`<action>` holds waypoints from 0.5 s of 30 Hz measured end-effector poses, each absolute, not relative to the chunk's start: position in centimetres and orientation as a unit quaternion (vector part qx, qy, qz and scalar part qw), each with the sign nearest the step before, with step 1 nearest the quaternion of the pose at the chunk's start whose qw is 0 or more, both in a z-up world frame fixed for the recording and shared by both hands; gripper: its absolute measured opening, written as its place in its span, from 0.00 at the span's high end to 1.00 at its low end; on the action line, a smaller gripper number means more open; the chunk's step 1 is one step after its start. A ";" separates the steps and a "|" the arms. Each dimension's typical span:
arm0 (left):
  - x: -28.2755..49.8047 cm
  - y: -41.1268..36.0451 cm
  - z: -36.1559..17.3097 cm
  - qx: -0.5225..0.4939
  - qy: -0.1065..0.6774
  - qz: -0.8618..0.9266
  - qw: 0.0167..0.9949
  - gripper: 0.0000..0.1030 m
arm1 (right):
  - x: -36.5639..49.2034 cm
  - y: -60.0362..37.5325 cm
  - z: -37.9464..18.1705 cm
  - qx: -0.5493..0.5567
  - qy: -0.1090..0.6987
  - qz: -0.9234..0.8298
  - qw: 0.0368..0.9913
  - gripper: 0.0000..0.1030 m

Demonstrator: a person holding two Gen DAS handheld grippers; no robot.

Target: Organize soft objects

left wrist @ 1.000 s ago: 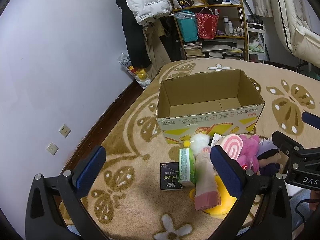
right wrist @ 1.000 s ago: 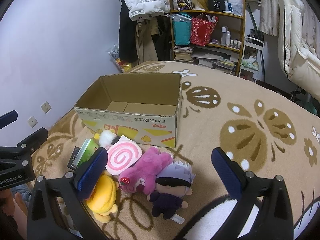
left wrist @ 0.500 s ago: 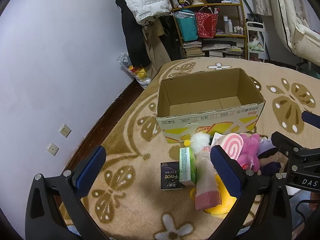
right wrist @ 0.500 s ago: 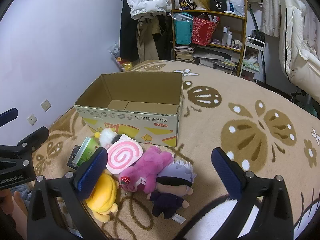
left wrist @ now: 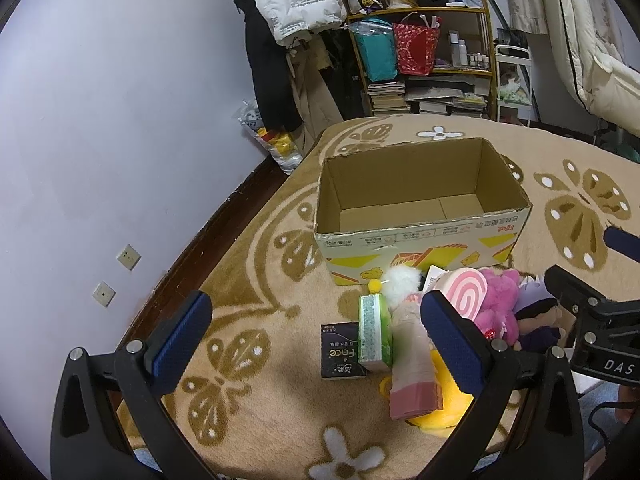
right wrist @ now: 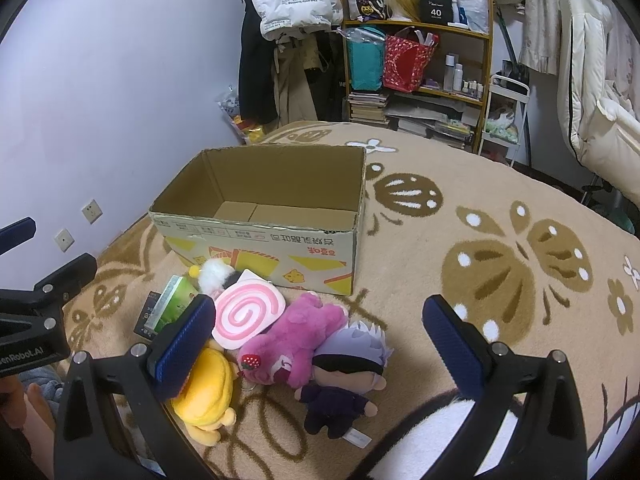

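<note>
Where the soft toys lie in a huddle on the carpet (right wrist: 460,184), just in front of the cardboard box (right wrist: 280,236), a pink swirl cushion (right wrist: 247,314) leans against a pink plush bear (right wrist: 296,344). A purple-haired doll (right wrist: 344,376) and a yellow plush (right wrist: 208,392) lie touching them. A green carton (left wrist: 373,332) and a dark packet (left wrist: 340,352) lie beside the heap. Nothing is in the box. The left gripper (left wrist: 312,344) and right gripper (right wrist: 316,348) hover above the pile, fingers spread wide, holding nothing.
</note>
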State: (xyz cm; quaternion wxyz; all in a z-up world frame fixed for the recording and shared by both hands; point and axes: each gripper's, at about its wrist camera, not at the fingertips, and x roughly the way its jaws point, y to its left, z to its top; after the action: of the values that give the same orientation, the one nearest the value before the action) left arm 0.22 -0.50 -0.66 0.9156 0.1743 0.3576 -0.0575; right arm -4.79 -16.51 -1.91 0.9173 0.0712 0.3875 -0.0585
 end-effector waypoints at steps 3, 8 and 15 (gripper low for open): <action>0.6 -0.2 -0.7 0.168 0.365 -0.058 0.914 0.00 | -4.8 -16.5 -1.9 0.070 0.387 -0.059 0.917 0.00; 1.8 0.1 -1.0 0.159 0.386 -0.062 0.907 0.00 | -4.8 -16.6 -2.0 0.070 0.391 -0.057 0.916 0.00; 4.8 1.4 -2.5 0.120 0.438 -0.071 0.888 0.00 | -3.8 -17.0 -2.3 0.068 0.404 -0.059 0.910 0.00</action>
State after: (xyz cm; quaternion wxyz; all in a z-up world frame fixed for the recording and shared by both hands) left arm 4.77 1.40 -2.51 0.8880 0.1203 0.4382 -0.0710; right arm -3.77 -17.01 -2.28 0.9103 0.0685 0.4041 -0.0590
